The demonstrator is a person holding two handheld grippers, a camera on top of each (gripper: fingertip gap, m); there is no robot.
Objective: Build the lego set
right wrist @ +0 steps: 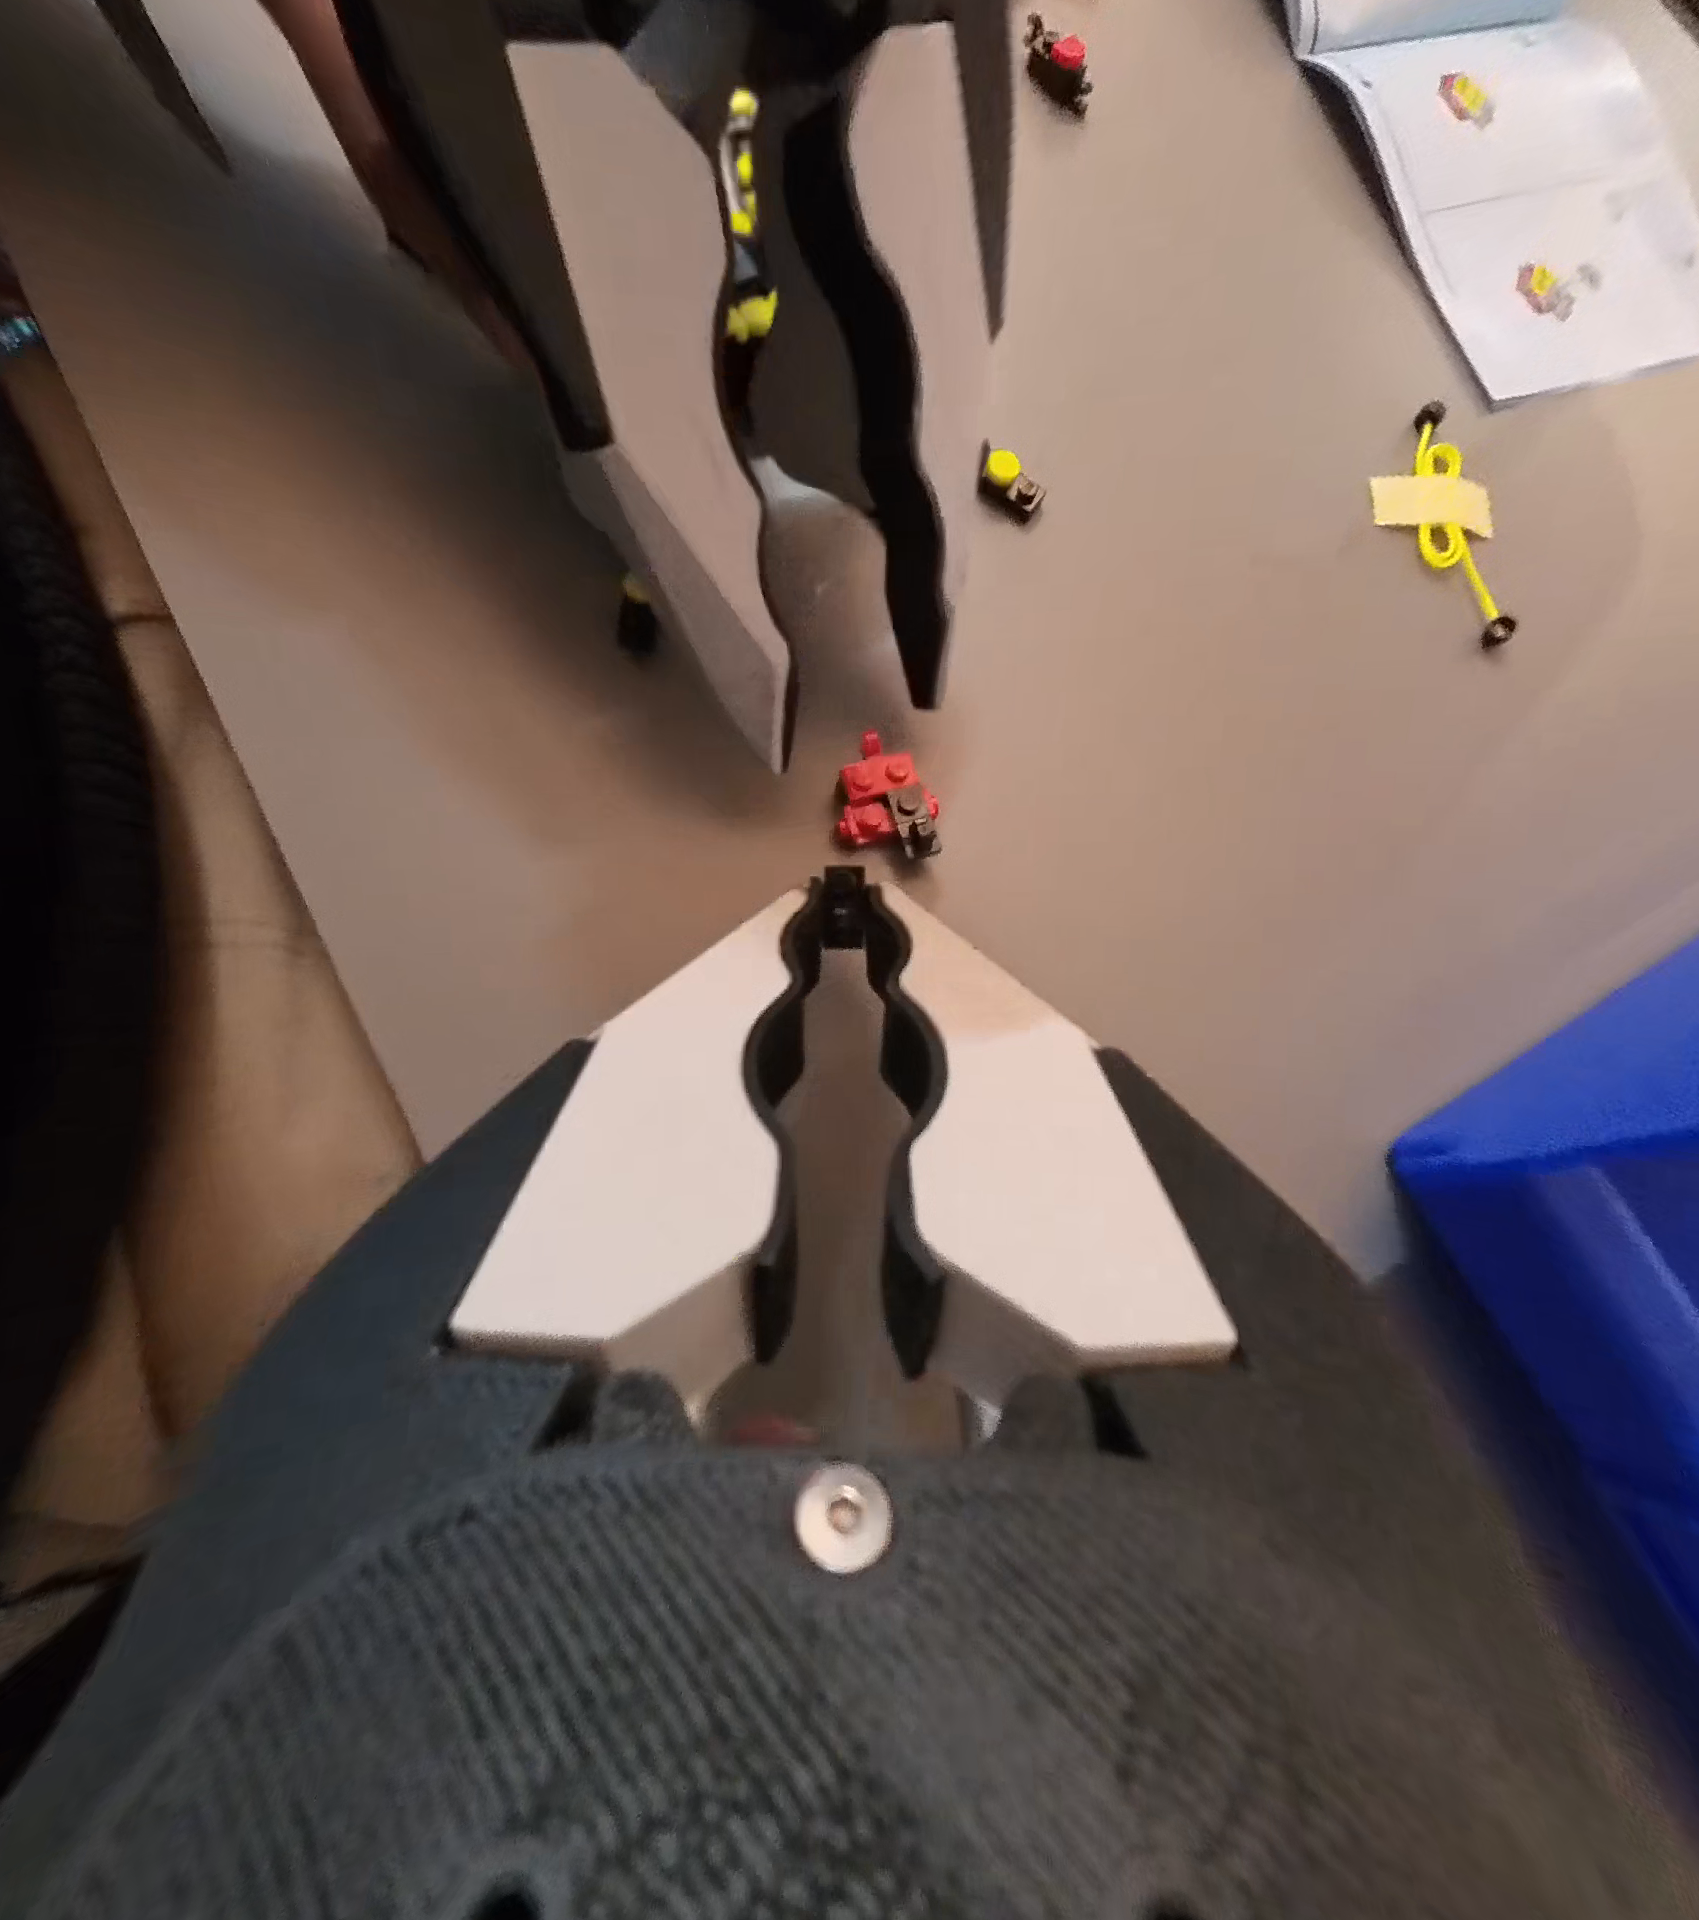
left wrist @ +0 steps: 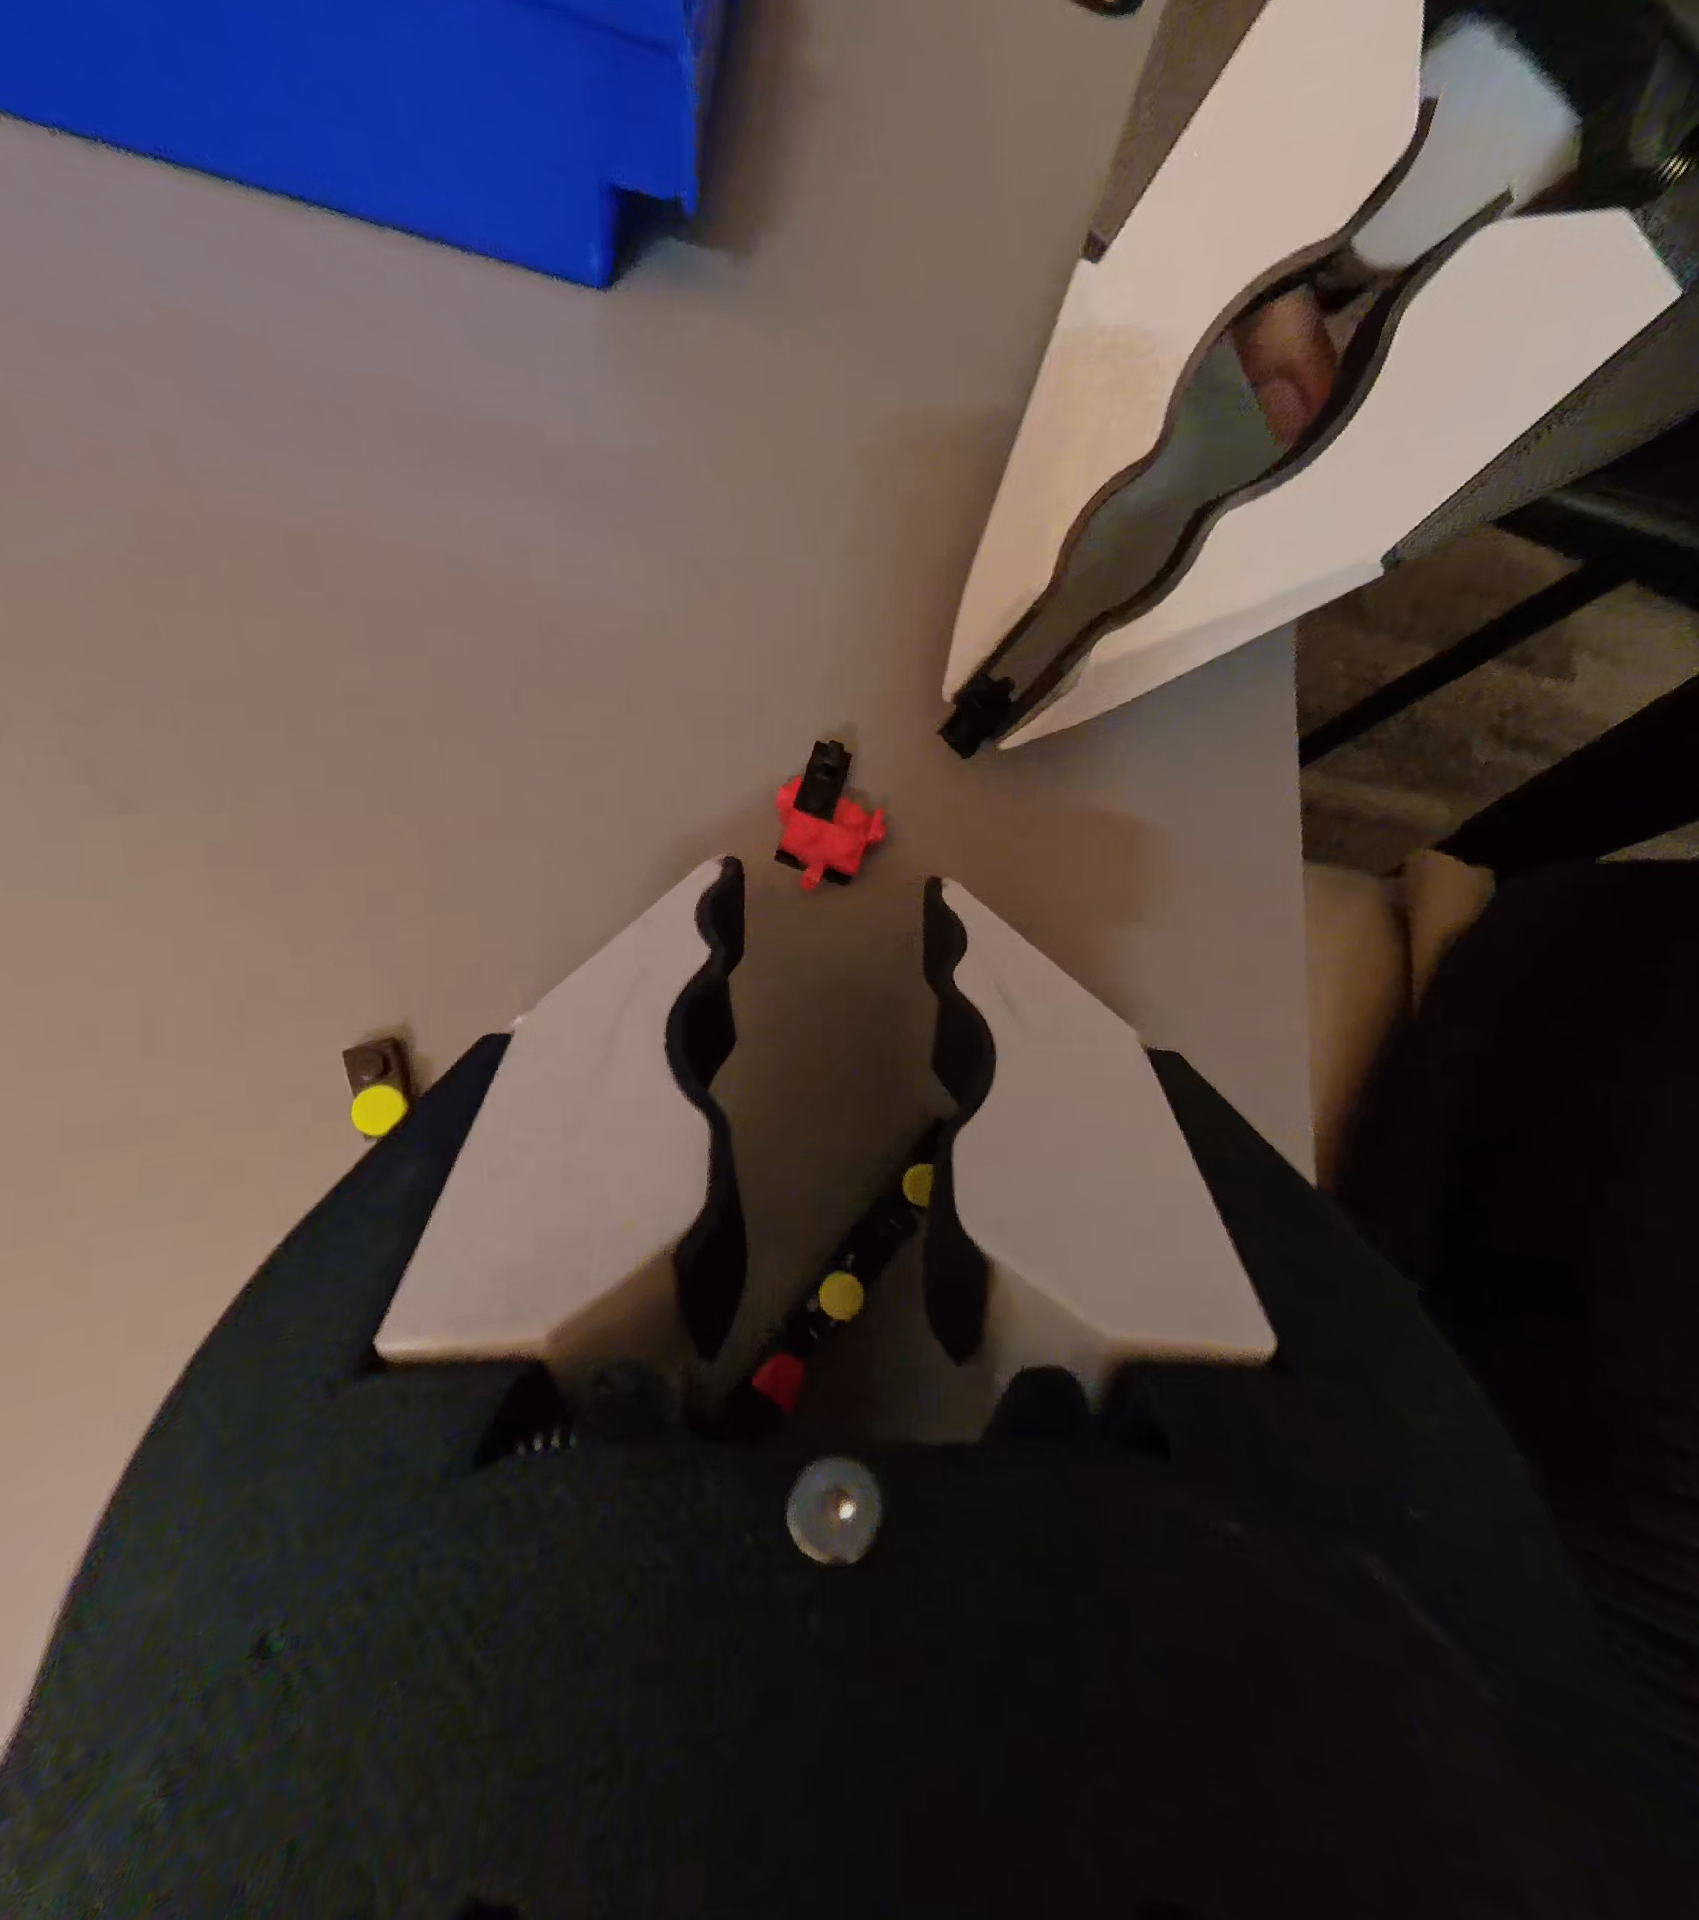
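Note:
A small red lego assembly with a black piece clipped on it lies on the grey table; it also shows in the right wrist view. My left gripper is open and empty, its tips just short of the assembly. My right gripper is shut on a small black lego piece, held just above the table a little short of the assembly. That black piece shows at the right gripper's tip in the left wrist view. A long black build with yellow studs lies under my left gripper.
A blue bin stands at the table's far side; it is at the right in the right wrist view. A brown plate with a yellow stud, a yellow string with tape, an open instruction booklet and another red-black piece lie around. The table edge is close on the right. Only a small space, under 4 cm, lies between the two pairs of fingers.

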